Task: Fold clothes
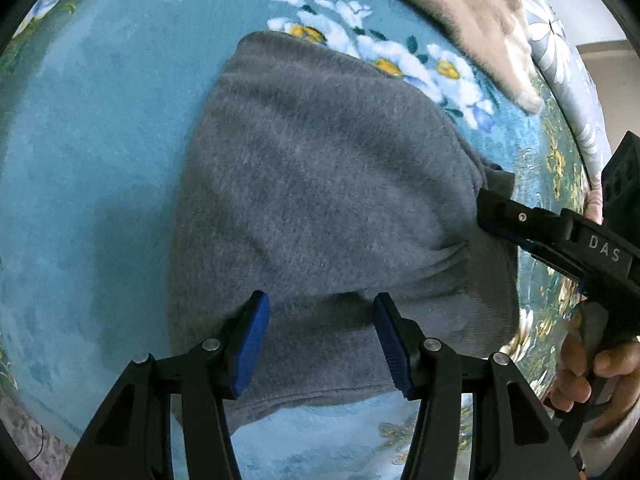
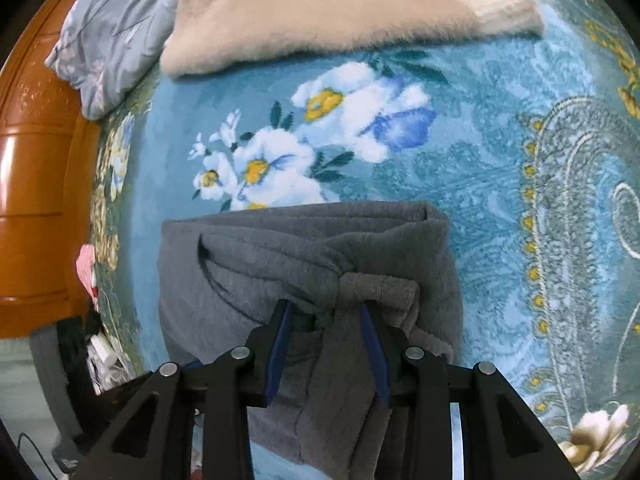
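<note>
A grey fleece garment (image 1: 320, 180) lies folded on the blue floral blanket (image 1: 100, 140). My left gripper (image 1: 322, 312) hangs open over its near edge, blue pads wide apart and fingertips at the fabric, nothing clamped. In the left wrist view my right gripper (image 1: 486, 210) reaches the garment's right edge, held by a person's hand (image 1: 580, 364). In the right wrist view the garment (image 2: 240, 272) shows stacked folds, and a bunched ridge of it lies between the blue pads of the right gripper (image 2: 326, 316). Those jaws stand parted, with a dark gap beside the left pad.
A folded beige fluffy blanket (image 2: 340, 12) lies beyond the garment, with a grey floral pillow (image 2: 112, 36) to its left. An orange wooden bed frame (image 2: 36, 160) runs along the left edge. The blue blanket (image 2: 500, 200) stretches away to the right.
</note>
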`<state>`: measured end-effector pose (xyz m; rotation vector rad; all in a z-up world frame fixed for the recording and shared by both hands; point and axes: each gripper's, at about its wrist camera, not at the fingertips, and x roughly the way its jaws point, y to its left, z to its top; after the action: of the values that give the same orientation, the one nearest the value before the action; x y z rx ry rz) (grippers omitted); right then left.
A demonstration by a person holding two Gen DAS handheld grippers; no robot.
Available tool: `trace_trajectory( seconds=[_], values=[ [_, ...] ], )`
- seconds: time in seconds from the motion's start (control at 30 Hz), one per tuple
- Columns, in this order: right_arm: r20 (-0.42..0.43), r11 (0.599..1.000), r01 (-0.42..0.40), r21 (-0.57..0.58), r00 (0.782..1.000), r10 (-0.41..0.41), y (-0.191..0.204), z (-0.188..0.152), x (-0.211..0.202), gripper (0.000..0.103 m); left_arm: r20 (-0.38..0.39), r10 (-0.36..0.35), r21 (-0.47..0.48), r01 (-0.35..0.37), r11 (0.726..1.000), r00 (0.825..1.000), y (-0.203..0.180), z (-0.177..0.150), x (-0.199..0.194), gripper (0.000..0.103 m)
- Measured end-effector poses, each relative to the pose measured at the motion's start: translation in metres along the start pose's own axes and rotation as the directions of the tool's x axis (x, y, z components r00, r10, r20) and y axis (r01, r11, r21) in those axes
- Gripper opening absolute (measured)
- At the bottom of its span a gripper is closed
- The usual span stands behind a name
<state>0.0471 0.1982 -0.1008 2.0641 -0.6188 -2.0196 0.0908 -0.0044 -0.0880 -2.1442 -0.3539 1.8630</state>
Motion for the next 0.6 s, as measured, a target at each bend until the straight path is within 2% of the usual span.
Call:
trace_trajectory(
  seconds=[0.1, 0.27, 0.37, 0.47, 0.6],
  values=[
    [0.004, 1.000, 0.002, 0.003, 1.000, -0.002, 0.001, -0.002, -0.002, 0.040, -0.002, -0.016, -0.008, 0.016, 1.000, 1.000, -0.002, 0.001, -0.008, 0.055],
    [0.045, 0.997, -0.004, -0.073, 0.999, 0.007, 0.020, -0.025, -0.031, 0.039, 0.081, -0.069, 0.009, 0.068, 0.998, 0.994, 0.000, -0.016, -0.041, 0.055],
    [0.045, 0.990, -0.019, -0.138, 0.999, 0.026, 0.032, -0.052, -0.040, 0.039, 0.081, -0.045, 0.028, 0.043, 0.999, 0.996, 0.007, -0.029, -0.041, 0.055],
    [0.001, 0.987, 0.013, -0.161, 1.000, -0.013, 0.032, -0.076, -0.030, 0.040, 0.060, -0.021, 0.019, 0.020, 1.000, 0.998, 0.015, -0.036, -0.031, 0.055],
    [-0.032, 0.993, 0.042, -0.113, 0.998, -0.046, 0.014, -0.090, -0.009, 0.040, 0.046, 0.004, 0.005, -0.005, 1.000, 0.999, 0.019, -0.035, -0.016, 0.055]
  ],
)
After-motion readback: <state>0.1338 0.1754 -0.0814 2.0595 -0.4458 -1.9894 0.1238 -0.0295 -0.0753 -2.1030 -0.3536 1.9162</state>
